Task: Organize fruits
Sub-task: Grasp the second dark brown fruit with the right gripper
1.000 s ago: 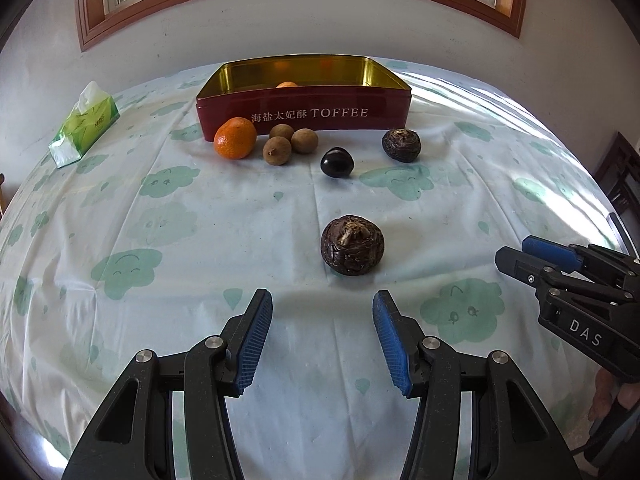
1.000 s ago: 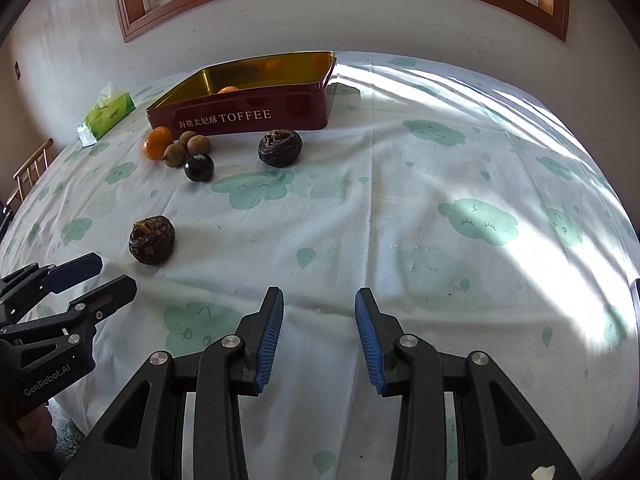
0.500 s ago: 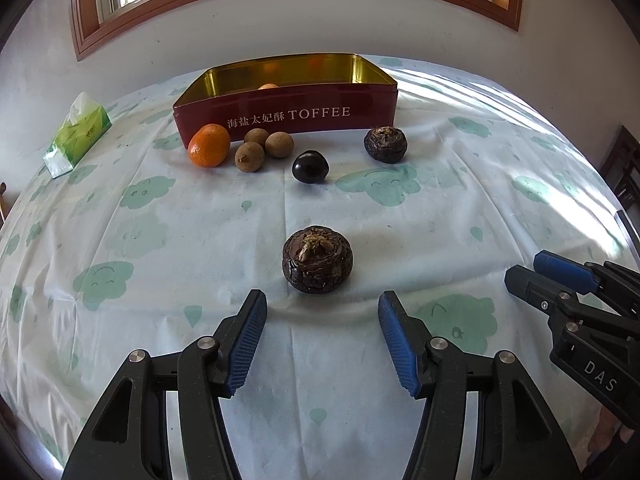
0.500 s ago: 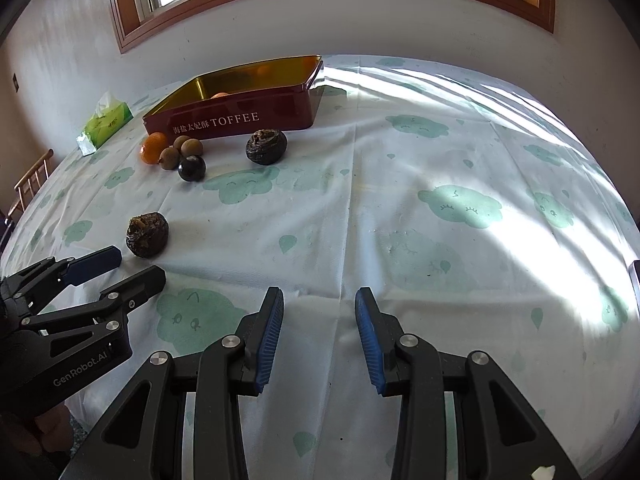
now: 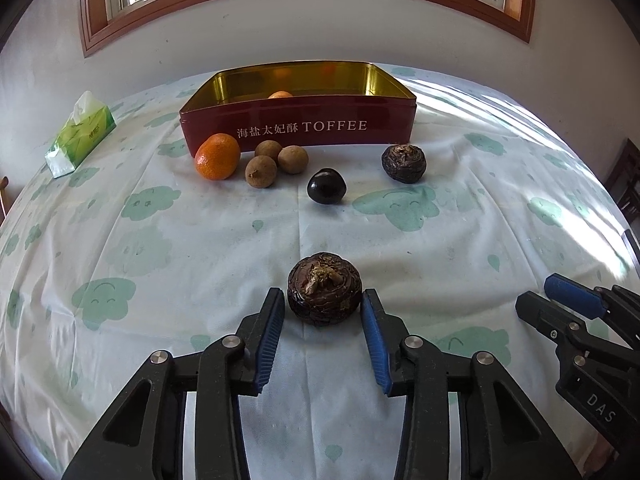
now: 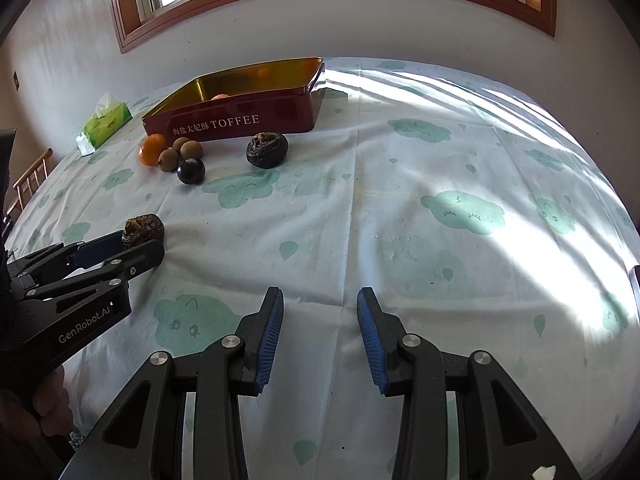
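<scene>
A dark wrinkled fruit (image 5: 325, 289) lies on the cloth between the blue pads of my left gripper (image 5: 323, 300), which is open around it with small gaps at each side. The same fruit (image 6: 143, 231) shows at the left gripper's tips in the right wrist view. A red TOFFEE tin (image 5: 298, 126) stands at the back with an orange fruit inside. In front of it lie an orange (image 5: 217, 156), three brown fruits (image 5: 261, 172), a dark round fruit (image 5: 326, 191) and a second wrinkled fruit (image 5: 403, 163). My right gripper (image 6: 320, 300) is open and empty over bare cloth.
A green tissue pack (image 5: 80, 135) lies at the far left of the table. The table has a white cloth with green cloud prints (image 6: 460, 208). A wooden chair (image 6: 28, 182) stands past the left edge. A wall and window are behind.
My left gripper has moved forward so the near wrinkled fruit now sits between its pads, and its jaws have narrowed. The right gripper has hardly moved.
</scene>
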Tool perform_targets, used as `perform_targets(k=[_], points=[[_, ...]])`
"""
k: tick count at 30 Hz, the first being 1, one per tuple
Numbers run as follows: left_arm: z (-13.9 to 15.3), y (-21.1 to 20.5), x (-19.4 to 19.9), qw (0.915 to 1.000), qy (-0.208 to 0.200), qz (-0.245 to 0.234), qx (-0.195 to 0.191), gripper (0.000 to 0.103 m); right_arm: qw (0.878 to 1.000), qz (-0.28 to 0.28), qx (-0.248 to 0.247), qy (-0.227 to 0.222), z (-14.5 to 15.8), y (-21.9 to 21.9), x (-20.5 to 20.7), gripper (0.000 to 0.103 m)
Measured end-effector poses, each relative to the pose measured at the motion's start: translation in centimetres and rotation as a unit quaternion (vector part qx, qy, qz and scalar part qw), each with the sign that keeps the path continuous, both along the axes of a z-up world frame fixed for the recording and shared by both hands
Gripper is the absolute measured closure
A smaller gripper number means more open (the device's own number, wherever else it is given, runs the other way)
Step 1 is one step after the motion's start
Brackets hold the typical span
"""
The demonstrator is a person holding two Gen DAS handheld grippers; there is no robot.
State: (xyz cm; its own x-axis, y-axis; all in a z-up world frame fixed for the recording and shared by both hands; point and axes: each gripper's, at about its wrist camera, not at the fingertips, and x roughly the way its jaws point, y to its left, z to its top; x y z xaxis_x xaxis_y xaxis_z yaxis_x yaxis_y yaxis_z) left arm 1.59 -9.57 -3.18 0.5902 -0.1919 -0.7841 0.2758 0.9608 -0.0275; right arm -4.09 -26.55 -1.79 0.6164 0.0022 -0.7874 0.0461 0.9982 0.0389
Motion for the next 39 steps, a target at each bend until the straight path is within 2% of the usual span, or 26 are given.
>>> perform_targets(k=[15, 21, 31, 39], points=[[-0.1, 3.7, 1.2, 0.9998, -0.002, 0.022, 0.0, 0.066, 0.999, 0.045, -0.028, -0.001, -0.3, 2.8, 3.8, 0.066], [-0.2, 5.5, 2.5, 0.9993, -0.003, 0.039, 0.001, 0.066, 0.997, 0.062, -0.036, -0.001, -0.4, 3.7, 6.8, 0.059], [-0.2, 7.6, 4.6, 0.9984, -0.001, 0.056, 0.0, 0.066, 0.997, 0.064, -0.034, 0.005, -0.5, 4.1, 11.4, 0.059], [-0.2, 8.2, 6.0, 0.9979, 0.004, 0.064, 0.0, 0.066, 0.998, 0.054, -0.031, 0.005, -0.5, 3.9, 13.5, 0.059]])
